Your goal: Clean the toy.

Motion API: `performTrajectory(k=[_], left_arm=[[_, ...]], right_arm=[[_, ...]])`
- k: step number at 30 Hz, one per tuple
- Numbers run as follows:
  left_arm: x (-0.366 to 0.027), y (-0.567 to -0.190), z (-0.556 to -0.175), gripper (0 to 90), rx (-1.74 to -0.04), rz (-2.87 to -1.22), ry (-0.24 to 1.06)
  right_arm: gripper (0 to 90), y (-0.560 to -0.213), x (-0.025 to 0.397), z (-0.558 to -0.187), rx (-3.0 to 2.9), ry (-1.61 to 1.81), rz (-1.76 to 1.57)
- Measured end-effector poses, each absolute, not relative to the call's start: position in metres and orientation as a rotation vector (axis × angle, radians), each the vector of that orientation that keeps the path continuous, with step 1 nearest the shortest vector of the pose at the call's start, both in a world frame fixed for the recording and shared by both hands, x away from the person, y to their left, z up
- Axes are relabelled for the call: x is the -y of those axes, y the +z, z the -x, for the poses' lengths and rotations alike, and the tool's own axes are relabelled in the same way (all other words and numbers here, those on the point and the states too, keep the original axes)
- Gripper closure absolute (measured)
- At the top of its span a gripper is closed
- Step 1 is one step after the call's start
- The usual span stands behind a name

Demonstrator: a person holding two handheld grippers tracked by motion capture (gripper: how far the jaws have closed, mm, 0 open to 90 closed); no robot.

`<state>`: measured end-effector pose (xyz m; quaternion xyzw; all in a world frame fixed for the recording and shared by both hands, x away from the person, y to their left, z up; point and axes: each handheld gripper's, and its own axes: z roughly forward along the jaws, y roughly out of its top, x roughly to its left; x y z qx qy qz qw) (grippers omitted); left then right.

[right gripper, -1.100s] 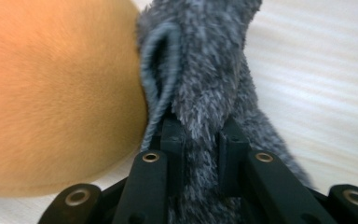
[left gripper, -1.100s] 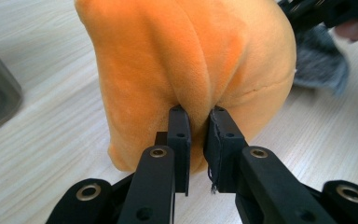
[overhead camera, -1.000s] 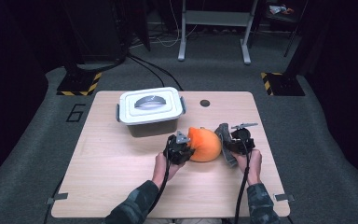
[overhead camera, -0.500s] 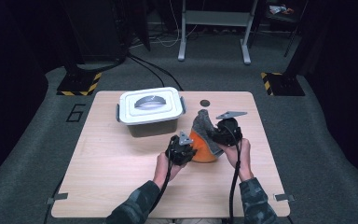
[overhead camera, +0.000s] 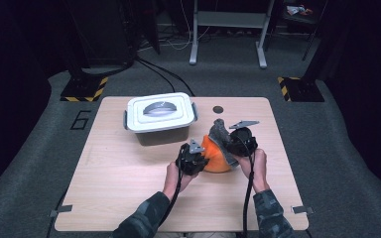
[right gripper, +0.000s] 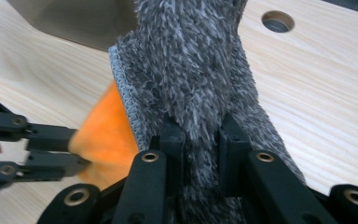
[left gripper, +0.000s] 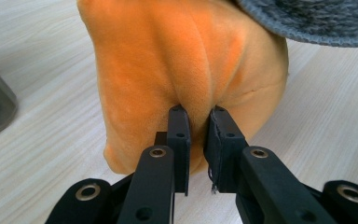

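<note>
Two grippers on one soft bundle, right of the table's (overhead camera: 129, 198) centre, nearer the front edge than the back. Left gripper (left gripper: 196, 116) clamped on a fold of the orange cloth (left gripper: 186, 65); jaws nearly closed, plush pinched between them. Right gripper (right gripper: 199, 128) clamped on the grey cloth (right gripper: 191, 60), shaggy pile bunched between its jaws.

High view: orange cloth (overhead camera: 214, 156) sits between left gripper (overhead camera: 191, 157) and right gripper (overhead camera: 241, 140). Grey cloth (overhead camera: 219, 130) stands up from it in a strip, long axis running toward the back edge, draped over the orange's top and right side. Orange lies left of and below the grey.

Lidded bin (overhead camera: 160, 116) stands just behind-left of the bundle, lid on. Small hole (overhead camera: 218, 109) in the table behind the grey strip.

Judgement: the cloths look to be mid-separation. Pulling apart would call for the right hand drawing along the strip's axis while the left anchors the orange low.
</note>
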<state>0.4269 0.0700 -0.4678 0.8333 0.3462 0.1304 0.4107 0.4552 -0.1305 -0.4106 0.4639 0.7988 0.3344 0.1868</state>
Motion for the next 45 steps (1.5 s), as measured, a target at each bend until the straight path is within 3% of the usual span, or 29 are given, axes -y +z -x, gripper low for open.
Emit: performTrajectory(k=[14, 30, 39, 45], left_arm=[[-0.071, -0.469, -0.428, 80.3, -0.880, -2.092, 0.323], [-0.074, -0.470, -0.429, 80.2, -0.893, -2.088, 0.321], [-0.075, -0.470, -0.430, 79.8, -0.901, -2.084, 0.322], [-0.076, -0.471, -0.431, 79.3, -0.908, -2.078, 0.314]], right_arm=[[75.6, -0.436, 0.163, -0.458, -2.206, 0.873, -1.448], [75.6, -0.490, 0.178, -0.469, -2.255, 0.797, -1.610], [75.4, -0.484, 0.180, -0.468, -2.235, 0.791, -1.623], [75.4, -0.449, 0.186, -0.456, -2.137, 0.897, -1.560]])
